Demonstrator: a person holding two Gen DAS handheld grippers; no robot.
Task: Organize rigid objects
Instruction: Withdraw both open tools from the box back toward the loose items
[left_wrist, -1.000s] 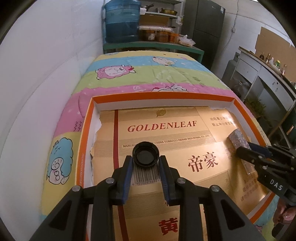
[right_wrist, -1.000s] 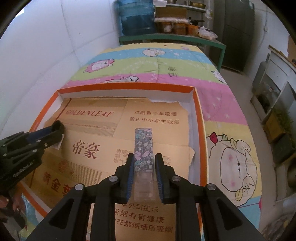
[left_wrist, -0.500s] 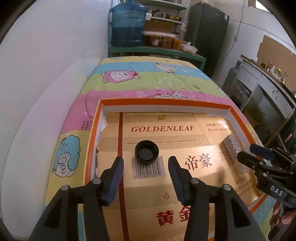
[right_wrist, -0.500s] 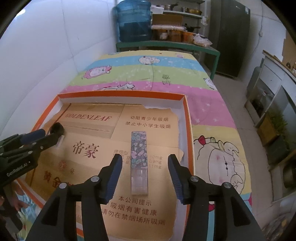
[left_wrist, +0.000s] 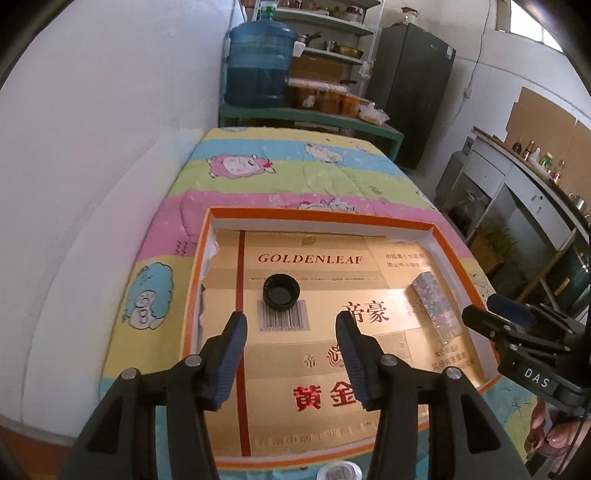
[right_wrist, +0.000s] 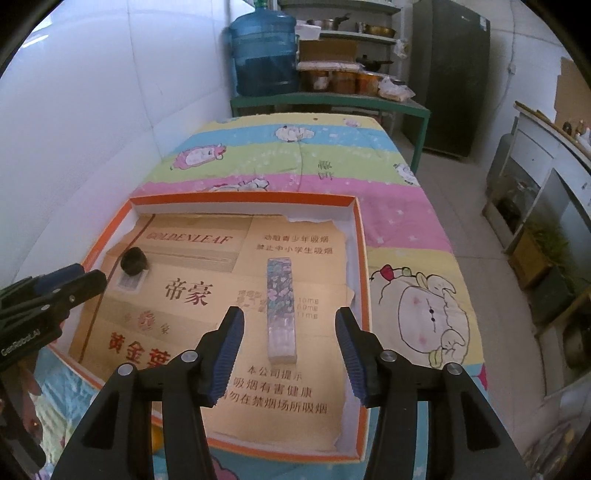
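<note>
Left gripper (left_wrist: 291, 332) is hovering, jaws apart and empty; black cap (left_wrist: 280, 291) is lying at its 12 o'clock in the tray (left_wrist: 317, 216). Right gripper (right_wrist: 290, 332) is likewise gaping above the floral bar (right_wrist: 281, 306), probably a case; both apparently laid apart for order.

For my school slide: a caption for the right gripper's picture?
Open right gripper above a flowery box in the orange tray.

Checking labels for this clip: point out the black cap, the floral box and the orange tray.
Black cap (left_wrist: 280, 291), left wrist view, on its dark inner hollow.
Floral box (right_wrist: 281, 306), right wrist view, middle of its patterned top face.
Orange tray (right_wrist: 240, 201), right wrist view, on its far orange rim.
</note>
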